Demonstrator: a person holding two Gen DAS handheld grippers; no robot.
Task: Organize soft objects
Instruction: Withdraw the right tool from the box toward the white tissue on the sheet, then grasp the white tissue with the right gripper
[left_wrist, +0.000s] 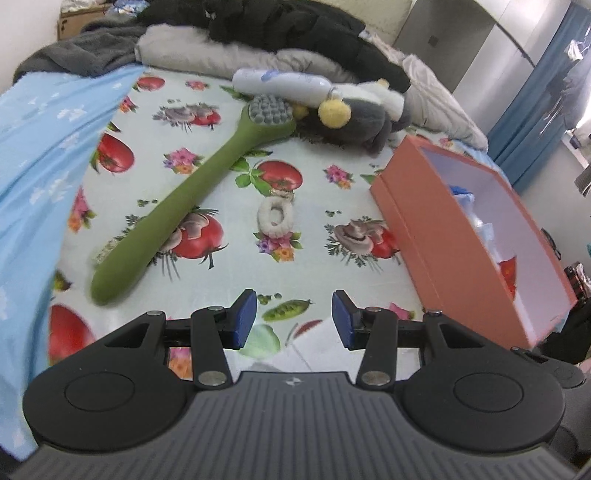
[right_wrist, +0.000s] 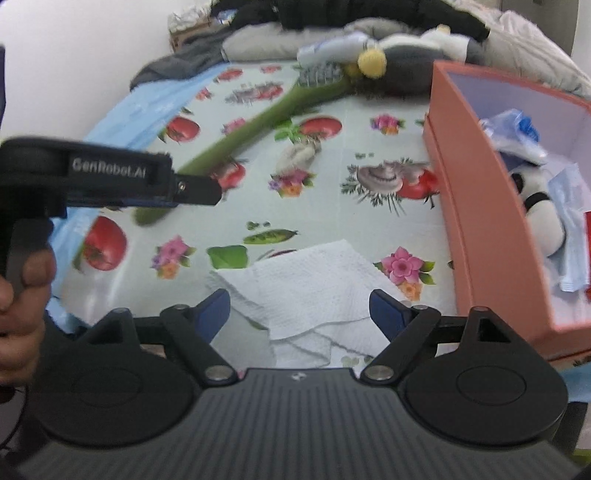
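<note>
Low in the frame, the right claw (right_wrist: 299, 314) gapes wide and empty over a white paper towel (right_wrist: 310, 291); the left claw (left_wrist: 293, 319) is half-open, holding nothing. Mid-frame lies a fuzzy ring (left_wrist: 275, 218) (beside the green brush (left_wrist: 192, 206)); right, the orange box (left_wrist: 476, 236); farthest, a plush toy (left_wrist: 365, 110).

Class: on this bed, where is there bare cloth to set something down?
Free: between the green brush and orange box, around the small fluffy ring. Crowded: the far end, with bottle, plush toy and piled clothes.
</note>
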